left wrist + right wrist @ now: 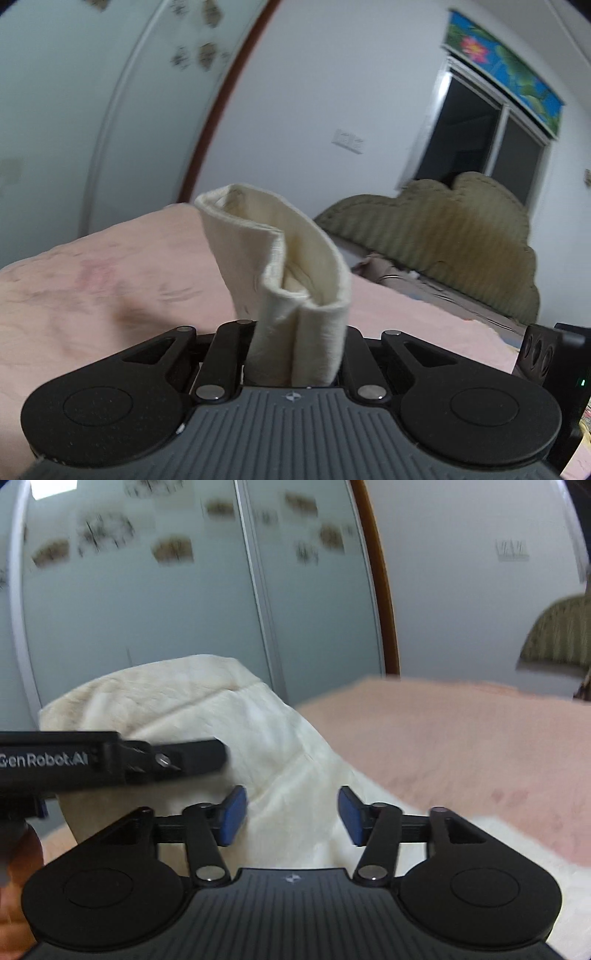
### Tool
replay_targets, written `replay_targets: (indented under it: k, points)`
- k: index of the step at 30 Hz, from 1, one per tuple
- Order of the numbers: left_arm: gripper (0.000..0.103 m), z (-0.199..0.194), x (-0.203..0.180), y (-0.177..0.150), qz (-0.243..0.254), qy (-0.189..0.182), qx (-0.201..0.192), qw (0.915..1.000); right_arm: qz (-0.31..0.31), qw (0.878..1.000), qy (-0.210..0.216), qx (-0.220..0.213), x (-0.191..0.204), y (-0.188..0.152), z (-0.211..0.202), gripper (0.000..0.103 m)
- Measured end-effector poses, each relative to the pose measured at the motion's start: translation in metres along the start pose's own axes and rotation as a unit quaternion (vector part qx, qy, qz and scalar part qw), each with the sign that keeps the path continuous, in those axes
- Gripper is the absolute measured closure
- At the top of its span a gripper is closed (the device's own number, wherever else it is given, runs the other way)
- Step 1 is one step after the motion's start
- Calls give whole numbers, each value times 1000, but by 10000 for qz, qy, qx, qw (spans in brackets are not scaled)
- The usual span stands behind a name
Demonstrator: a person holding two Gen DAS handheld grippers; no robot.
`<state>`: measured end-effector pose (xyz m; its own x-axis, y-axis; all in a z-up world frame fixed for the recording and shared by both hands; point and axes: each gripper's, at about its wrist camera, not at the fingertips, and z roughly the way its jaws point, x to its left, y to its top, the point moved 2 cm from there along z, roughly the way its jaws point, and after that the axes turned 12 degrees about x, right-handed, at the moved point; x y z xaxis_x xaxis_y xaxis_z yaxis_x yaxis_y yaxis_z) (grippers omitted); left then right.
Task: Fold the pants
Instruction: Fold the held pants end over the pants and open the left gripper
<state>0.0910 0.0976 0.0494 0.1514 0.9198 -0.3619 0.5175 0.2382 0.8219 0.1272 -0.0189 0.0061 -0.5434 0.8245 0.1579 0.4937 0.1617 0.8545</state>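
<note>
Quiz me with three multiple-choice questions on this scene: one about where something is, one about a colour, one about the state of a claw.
1. Where do the pants lie?
A on a pink bed
B on a tiled floor
C inside a drawer

2. What colour are the right gripper pads?
A red
B blue
C green

3. What is the left gripper doing?
A hanging open
B clamped on cloth
C holding a cup

Answers: 1 A, pink bedspread under them; 2 B, both pads blue; 3 B, cream fabric pinched between its fingers.

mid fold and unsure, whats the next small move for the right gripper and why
Probably close the right gripper on the cream pants: its fingers are open with cloth lying between them, while the left gripper already holds a bunched edge lifted above the pink bed.
</note>
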Motion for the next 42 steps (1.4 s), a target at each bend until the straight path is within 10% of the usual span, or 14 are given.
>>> replay_targets:
  k: [11,25,37,40,42]
  points:
    - [86,42,-133,-39,946,-764,315,9921,97,9971,-678,-341,-79,-23,-82,44]
    - [82,126,-238,-118,1857,-1275,1094,9681,10,9841,-1718,457,-158,-79,-132,44]
    - [32,124,-224,-128,1979,-2269,2220,9274,1224,9560,-2420,1121,-183,-132,-189,36]
    - [18,113,-198,-102,1712,-2357,1932,9369,1520,9244,-3371,932,-191,-127,-218,36]
    - [12,118,-175,-80,1495,-1805,1615,9586,1743,9150,-3602,511,-193,-112,-234,36]
